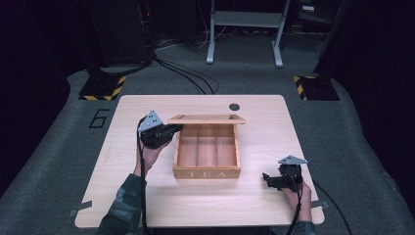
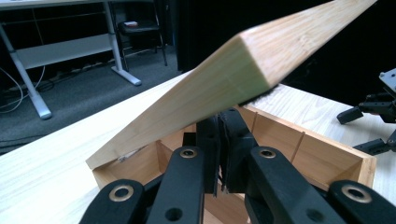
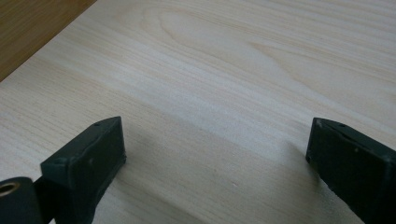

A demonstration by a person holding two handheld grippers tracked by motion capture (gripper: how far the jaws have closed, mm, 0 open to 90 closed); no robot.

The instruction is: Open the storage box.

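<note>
A light wooden tabletop [image 1: 147, 205] was observed carrying a wooden tea box [image 1: 207, 152] near its centre, marked "TEA" on the front wall. The hinged lid [image 1: 206, 119] was found raised at the far edge. The left hand-held gripper [image 1: 172, 130] was closed against the lid's left end. The right hand-held gripper [image 1: 266, 180] was held open above the tabletop, right of the box.

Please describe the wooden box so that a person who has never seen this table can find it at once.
On the pale wooden table, look near the middle: the wooden box stands there between the left gripper and the right gripper. Its hinged lid is raised at the far side, the inside is split into three compartments, and the word TEA is on its front wall.
</note>
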